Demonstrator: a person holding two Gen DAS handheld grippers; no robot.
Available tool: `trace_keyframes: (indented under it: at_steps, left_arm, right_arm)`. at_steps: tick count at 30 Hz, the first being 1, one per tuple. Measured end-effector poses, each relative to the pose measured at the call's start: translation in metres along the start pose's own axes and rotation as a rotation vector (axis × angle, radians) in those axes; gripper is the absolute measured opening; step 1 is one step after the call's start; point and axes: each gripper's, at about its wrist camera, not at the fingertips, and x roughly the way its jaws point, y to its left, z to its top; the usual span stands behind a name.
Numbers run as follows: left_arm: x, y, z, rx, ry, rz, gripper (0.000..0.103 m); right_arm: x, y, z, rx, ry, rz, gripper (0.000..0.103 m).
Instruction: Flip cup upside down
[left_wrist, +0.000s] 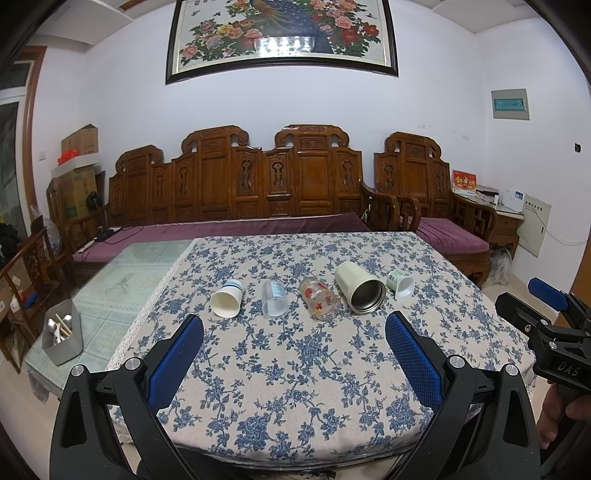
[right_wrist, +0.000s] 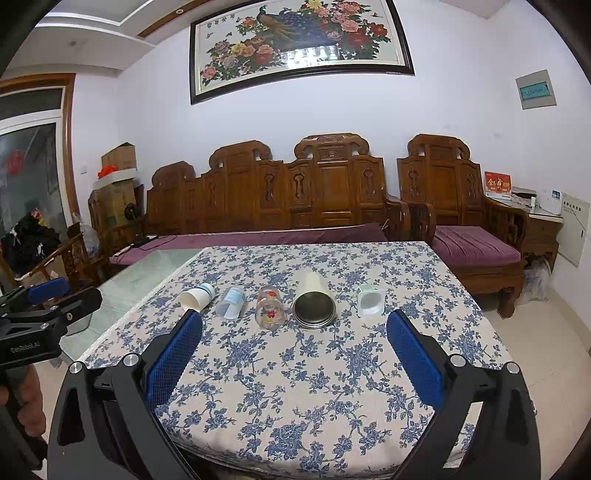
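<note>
Your left tool (left_wrist: 294, 334) is wide apart and holds nothing. Your right tool (right_wrist: 294, 332) is wide apart too, and it is empty. Both hang over the near part of the desk (right_wrist: 295, 387), well short of the cups.

Five cups lie on their sides in a row across the middle of the desk, mouths toward you. From the left: a white paper cup (left_wrist: 228, 297), a clear plastic cup (left_wrist: 274, 298), a glass with red flowers (left_wrist: 320, 298), a big cream cup with a metal inside (left_wrist: 359, 288), and a small white tub with a green top (left_wrist: 400, 284).

The paper cup and the small tub look light and soft, so squeeze gently or they may crush. The clear plastic cup looks light and may slip. The glass looks hard, smooth and easy to break. The cream cup looks heaviest and stiff. Any of them could roll. Take hold across the round side, near the middle.

The left tool's body reads "GenRoboAI". The right one shows "DAS". The cup labels are too small to read.
</note>
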Motion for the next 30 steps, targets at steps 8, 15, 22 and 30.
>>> trace_keyframes:
  at_steps: [8,15,22,30]
  left_arm:
    - [0.001,0.002,0.001,-0.002,-0.003,-0.001,0.095]
    - [0.001,0.003,0.001,-0.001,0.000,0.000,0.095]
    - [0.013,0.004,0.000,0.000,0.024,0.003,0.095]
    - [0.046,0.008,-0.003,0.004,0.081,0.004,0.095]
  right_arm:
    - [0.000,0.000,0.000,0.001,-0.001,0.001,0.101]
    - [0.000,0.000,0.000,0.003,0.001,0.001,0.101]
    - [0.014,-0.004,-0.002,0.012,0.022,0.001,0.101]
    - [0.051,-0.010,-0.004,0.016,0.079,0.002,0.101]
